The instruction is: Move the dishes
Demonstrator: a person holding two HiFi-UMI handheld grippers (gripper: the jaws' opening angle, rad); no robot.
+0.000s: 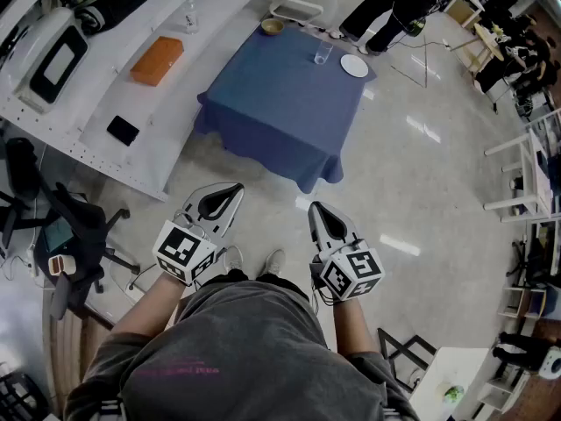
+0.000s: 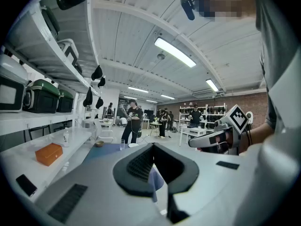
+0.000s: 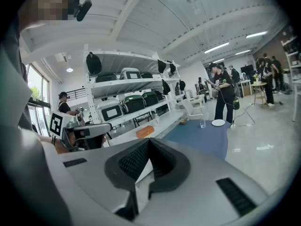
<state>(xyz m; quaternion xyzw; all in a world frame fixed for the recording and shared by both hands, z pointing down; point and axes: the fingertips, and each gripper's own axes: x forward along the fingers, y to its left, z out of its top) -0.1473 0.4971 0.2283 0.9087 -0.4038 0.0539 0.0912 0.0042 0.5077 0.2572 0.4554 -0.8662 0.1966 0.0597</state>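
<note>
Ahead, a counter (image 1: 280, 103) draped in blue cloth stands on a pale floor. Well short of the counter, the left gripper (image 1: 233, 189) and right gripper (image 1: 314, 208) are both closed tight, holding nothing. On the counter's far edge sit a white plate (image 1: 354, 66), a clear glass (image 1: 323, 53) and a small bowl (image 1: 273, 26).

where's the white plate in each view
Head view: plate near the top, on the far right corner of the blue table.
Left gripper view: plate small, left of centre, at the table's far end.
Right gripper view: plate right of centre, at the table's far end.
Shared landmark: the glass stands just left of the plate in all three views.
</note>
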